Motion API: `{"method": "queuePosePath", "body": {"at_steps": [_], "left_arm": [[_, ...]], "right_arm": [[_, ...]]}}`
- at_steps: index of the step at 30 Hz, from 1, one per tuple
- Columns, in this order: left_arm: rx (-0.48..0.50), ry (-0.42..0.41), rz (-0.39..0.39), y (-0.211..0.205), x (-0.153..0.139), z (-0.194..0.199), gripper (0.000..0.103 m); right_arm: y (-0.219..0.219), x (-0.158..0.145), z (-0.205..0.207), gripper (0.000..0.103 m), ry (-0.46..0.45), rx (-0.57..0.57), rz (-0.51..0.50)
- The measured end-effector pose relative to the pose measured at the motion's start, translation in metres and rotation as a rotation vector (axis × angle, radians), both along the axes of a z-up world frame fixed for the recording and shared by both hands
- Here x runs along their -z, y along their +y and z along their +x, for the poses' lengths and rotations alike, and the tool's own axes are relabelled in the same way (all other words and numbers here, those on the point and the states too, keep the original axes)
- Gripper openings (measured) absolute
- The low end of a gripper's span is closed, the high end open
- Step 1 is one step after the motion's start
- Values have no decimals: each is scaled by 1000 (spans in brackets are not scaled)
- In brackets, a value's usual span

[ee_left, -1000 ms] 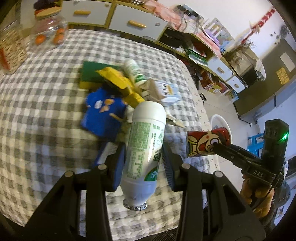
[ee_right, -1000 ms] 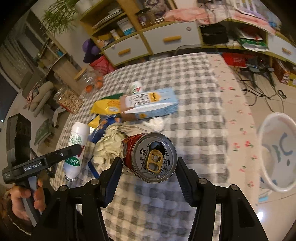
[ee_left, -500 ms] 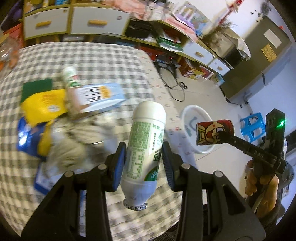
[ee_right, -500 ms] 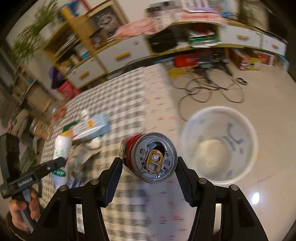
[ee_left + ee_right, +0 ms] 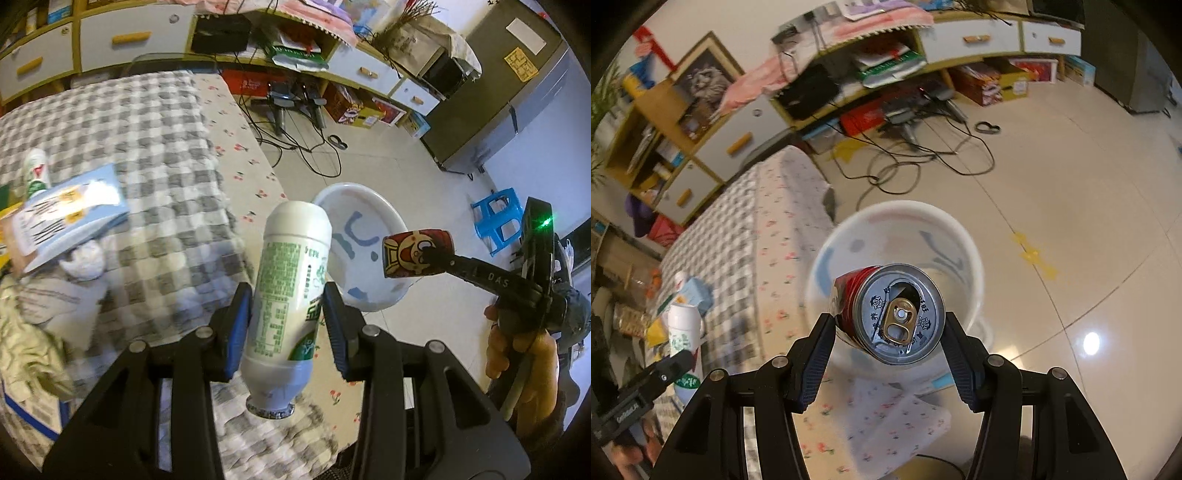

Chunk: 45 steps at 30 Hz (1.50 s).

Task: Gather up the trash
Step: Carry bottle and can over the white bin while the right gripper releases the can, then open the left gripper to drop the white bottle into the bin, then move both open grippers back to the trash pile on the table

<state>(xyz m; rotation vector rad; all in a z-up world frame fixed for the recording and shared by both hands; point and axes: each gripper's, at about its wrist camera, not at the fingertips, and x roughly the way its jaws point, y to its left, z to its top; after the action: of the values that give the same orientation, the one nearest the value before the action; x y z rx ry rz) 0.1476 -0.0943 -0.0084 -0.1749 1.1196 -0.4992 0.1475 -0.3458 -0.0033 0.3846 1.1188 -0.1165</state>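
Between the right gripper's [image 5: 890, 332] jaws, red can [image 5: 886, 314] pinched, white bin [image 5: 964, 243] directly beyond. Left gripper [image 5: 286, 317] jaws pinch white bottle [image 5: 288, 295], short of bin; early release risks dropping onto counter [image 5: 147, 129] edge.

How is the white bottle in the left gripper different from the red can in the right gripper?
The white bottle is tall plastic with green print; the red can is short metal with a cartoon face. The bottle's neck points toward its camera; the can shows its opened pull-tab top. The can hangs over the white bin; the bottle is beside it. Both are clamped sideways, empty-looking trash.
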Motion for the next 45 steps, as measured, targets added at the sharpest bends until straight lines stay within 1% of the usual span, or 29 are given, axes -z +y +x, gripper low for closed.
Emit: {"method": "queuePosePath", "body": {"at_steps": [5,7,8,9,11,15,19,24,27,29,30,32,33,35,37,38,40,42,45], "left_arm": [[13,15,-2,-20,6,7,41],[18,20,-10,-27,8,9,41],[21,21,-13,-31,8,10,41],[25,21,-16,-36,9,11,41],[29,22,-24,-42,10,13,41],[43,26,-40,-59,14,18,41],[62,28,-73,-76,16,21,41],[91,22,-100,-95,21,28,41],[98,12,-103,-101,25,32,41],[98,5,-122,-101,26,35,41],[93,3,-118,-102,27,37,45],[71,16,-88,-100,28,39,73],[56,12,-73,-99,27,38,77],[43,-2,-45,-96,25,37,79],[25,1,-11,-93,26,37,81],[17,-1,-2,-91,26,37,85],[5,-8,14,-85,27,35,89],[-5,-7,35,-82,27,33,89],[-13,-15,51,-72,26,28,94]], "right_arm": [[-14,18,3,61,64,24,-6],[-20,21,1,61,78,34,6],[-23,21,0,62,78,40,18],[-27,19,-2,66,73,48,25],[-36,12,-7,70,50,67,25],[-45,3,-17,71,34,72,-15],[-49,-1,-26,71,28,66,-55],[-58,-4,-35,71,18,71,-78],[-63,-4,-38,72,17,74,-88],[-66,-4,-39,72,18,73,-89],[-67,-4,-40,72,19,73,-90],[-67,-4,-41,72,19,70,-93],[-68,-4,-42,72,19,69,-95],[-68,-4,-42,72,18,70,-96],[-69,-4,-42,73,18,71,-97],[-69,-4,-42,73,17,71,-97],[-68,-5,-41,73,14,71,-95],[-67,-6,-40,75,10,68,-93],[-64,-8,-38,79,3,62,-93]]}}
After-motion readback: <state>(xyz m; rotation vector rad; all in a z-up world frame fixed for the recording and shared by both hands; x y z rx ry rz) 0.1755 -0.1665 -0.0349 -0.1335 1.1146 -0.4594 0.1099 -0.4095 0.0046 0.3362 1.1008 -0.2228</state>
